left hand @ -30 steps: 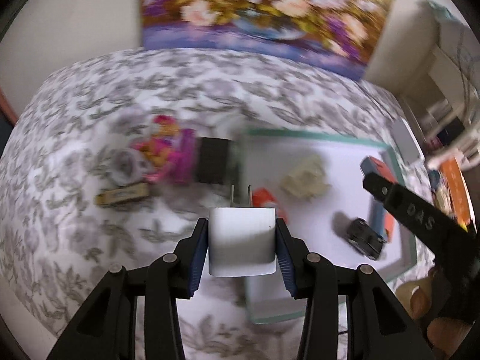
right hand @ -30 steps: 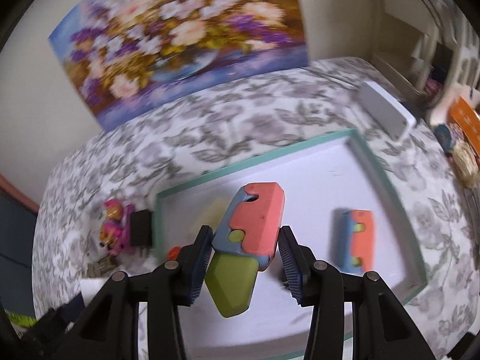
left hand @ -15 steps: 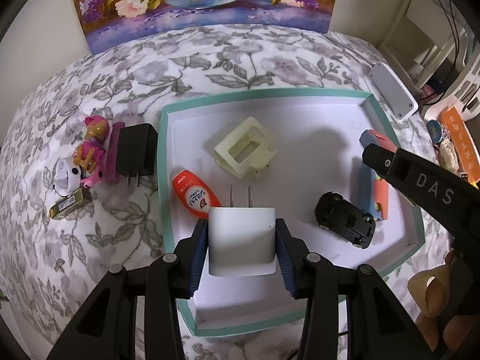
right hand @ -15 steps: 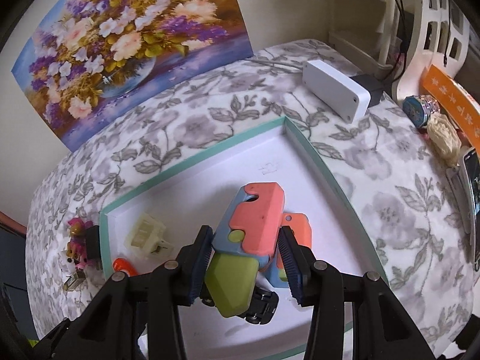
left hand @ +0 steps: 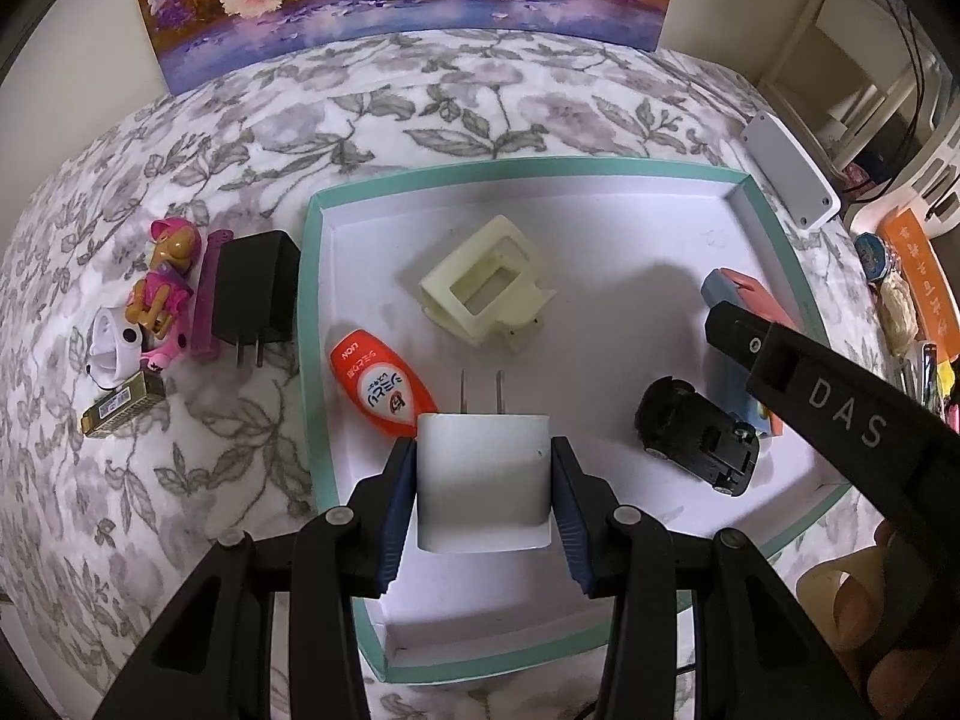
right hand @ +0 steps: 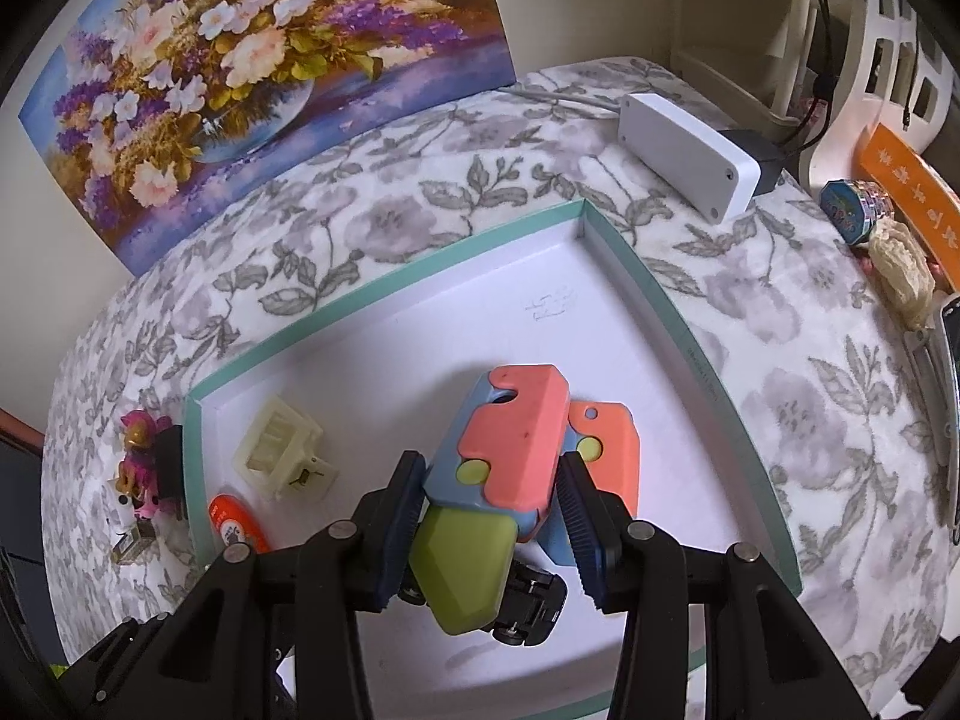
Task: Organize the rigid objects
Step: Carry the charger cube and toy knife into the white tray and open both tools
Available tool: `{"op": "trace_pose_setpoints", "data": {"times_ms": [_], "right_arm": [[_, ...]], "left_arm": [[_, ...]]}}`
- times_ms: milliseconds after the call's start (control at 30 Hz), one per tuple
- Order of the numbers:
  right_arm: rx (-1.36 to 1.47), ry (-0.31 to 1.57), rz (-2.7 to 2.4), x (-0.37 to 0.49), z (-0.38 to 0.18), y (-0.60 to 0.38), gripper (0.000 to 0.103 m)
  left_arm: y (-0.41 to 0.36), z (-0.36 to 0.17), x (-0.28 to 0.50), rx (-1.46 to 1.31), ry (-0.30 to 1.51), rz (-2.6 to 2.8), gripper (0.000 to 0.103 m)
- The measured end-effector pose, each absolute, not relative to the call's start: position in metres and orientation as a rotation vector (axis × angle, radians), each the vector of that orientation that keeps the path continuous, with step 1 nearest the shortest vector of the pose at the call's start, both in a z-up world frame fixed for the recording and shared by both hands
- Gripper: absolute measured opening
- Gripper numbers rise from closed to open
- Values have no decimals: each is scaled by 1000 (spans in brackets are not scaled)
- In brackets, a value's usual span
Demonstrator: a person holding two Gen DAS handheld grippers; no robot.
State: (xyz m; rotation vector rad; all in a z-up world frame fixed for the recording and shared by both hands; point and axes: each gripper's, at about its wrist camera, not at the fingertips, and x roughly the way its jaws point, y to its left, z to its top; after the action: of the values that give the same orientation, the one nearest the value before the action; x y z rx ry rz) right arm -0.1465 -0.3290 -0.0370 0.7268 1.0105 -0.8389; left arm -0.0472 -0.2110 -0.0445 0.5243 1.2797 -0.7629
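Note:
My left gripper [left hand: 483, 495] is shut on a white plug charger [left hand: 483, 477], prongs pointing away, held over the near part of a teal-rimmed white tray [left hand: 313, 324]. My right gripper [right hand: 492, 507] is shut on a coral, blue and green toy [right hand: 504, 456] above the tray [right hand: 660, 300]. In the tray lie a cream plastic frame [left hand: 483, 288], an orange bottle [left hand: 378, 384], a black toy car [left hand: 699, 435] and a second coral-blue toy [right hand: 606, 450]. The right gripper's arm [left hand: 840, 414] reaches in over the tray's right side.
Left of the tray on the floral cloth lie a black charger [left hand: 255, 297], a pink toy figure [left hand: 162, 294], a white piece [left hand: 114, 348] and a small gold block [left hand: 120, 408]. A white box [right hand: 690, 156] sits behind the tray; clutter lines the right edge.
Both grippers moved in over the tray and lower, each keeping its object. The views steadied in the last half second.

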Motion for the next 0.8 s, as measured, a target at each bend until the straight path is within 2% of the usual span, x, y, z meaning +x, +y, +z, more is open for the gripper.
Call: {"op": "trace_pose_setpoints", "data": {"times_ms": [200,300,333,400,667,767,800], "right_arm": [[728,1033,-829,-144,-42,-327,50],[735,1041,-827,-144,-44,-326,51],[737,1039,-828,-144,-43,-326,51],[742,1032,-827,-145,-41,-325,57],[722,1002,-833,-143,-27,-317,68],[720,1001,-836,-143,-25,-314,69],[718,1004,-837,-142,-25,-313,70]], "left_arm": [[-212,-47,-47,531,1304,-765,46],[-213,-42,-47,533,1291,-771,59],[-212,-39,-47,524,1289,-780,60],[-210,-34,-46,507,1290,-786,60],[-193,-19,-28,429,1290,-749,62],[-179,-15,-12,381,1295,-690,77],[-171,-14,-3,362,1291,-655,78]]}}
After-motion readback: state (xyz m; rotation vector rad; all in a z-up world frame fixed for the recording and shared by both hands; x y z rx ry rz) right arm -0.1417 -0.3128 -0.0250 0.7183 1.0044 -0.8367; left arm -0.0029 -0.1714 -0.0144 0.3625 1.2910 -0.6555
